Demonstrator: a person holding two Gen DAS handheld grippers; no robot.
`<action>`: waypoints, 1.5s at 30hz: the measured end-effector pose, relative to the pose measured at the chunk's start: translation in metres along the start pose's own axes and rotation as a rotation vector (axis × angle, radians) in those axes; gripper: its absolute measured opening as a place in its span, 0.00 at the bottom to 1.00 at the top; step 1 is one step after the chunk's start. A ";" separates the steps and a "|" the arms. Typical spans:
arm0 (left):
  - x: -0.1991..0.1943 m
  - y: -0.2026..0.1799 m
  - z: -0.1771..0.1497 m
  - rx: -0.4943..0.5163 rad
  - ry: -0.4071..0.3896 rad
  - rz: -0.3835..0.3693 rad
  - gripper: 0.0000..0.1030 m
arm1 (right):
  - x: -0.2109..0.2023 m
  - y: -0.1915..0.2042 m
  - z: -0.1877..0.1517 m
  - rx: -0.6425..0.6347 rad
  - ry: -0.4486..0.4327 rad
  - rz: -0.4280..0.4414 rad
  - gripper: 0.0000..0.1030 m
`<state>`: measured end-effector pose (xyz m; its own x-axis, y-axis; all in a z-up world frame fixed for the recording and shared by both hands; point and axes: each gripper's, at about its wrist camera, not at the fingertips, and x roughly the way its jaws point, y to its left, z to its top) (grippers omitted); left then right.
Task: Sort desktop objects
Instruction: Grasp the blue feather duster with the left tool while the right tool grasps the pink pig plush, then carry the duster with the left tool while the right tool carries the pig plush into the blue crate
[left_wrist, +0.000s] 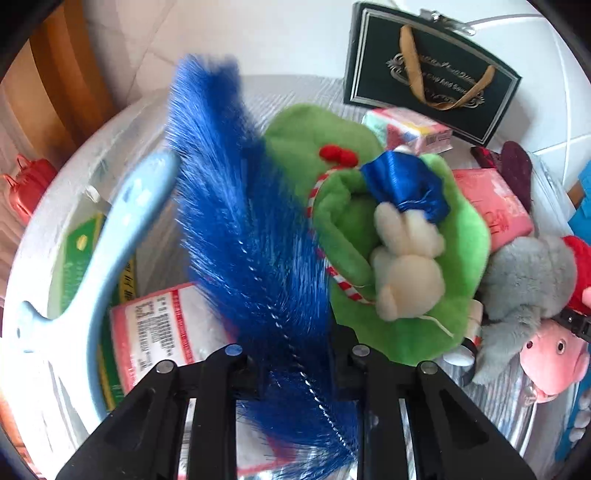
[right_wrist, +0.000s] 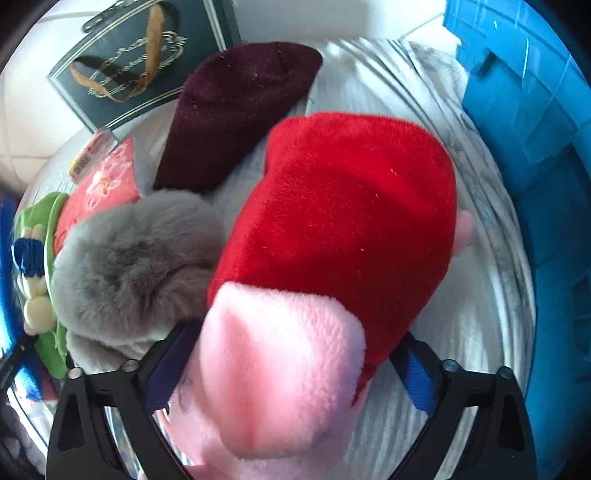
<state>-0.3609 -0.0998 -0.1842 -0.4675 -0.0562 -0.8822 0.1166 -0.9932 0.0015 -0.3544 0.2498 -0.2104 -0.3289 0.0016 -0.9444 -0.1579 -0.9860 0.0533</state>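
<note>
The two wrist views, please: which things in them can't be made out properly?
- Left wrist: blue brush, blurred; its lower end is hidden between the black jaws.
- Left wrist: pink packet, print too small, partly behind the brush.
- Right wrist: pink and red plush toy, face cut off by the bottom edge.

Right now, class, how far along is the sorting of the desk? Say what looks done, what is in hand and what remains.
Done: nothing looks clearly sorted yet.

In hand: the left tool is shut on the blue bottle brush. The right tool straddles the pink and red plush toy; a firm grip cannot be confirmed.

Left: the green plush, grey plush, maroon hat and pink packets lie mixed on the table.
</note>
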 end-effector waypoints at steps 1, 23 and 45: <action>-0.009 0.001 -0.002 0.018 -0.022 0.009 0.21 | -0.006 0.002 -0.002 -0.015 -0.014 -0.013 0.77; -0.208 -0.015 -0.018 0.218 -0.316 -0.101 0.18 | -0.236 0.033 -0.033 -0.123 -0.345 0.011 0.70; -0.430 -0.353 -0.055 0.386 -0.538 -0.416 0.18 | -0.460 -0.253 -0.044 -0.112 -0.621 -0.161 0.71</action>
<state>-0.1530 0.2806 0.1686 -0.7779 0.3846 -0.4969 -0.4281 -0.9033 -0.0288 -0.1219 0.4911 0.1958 -0.7916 0.2140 -0.5723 -0.1634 -0.9767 -0.1391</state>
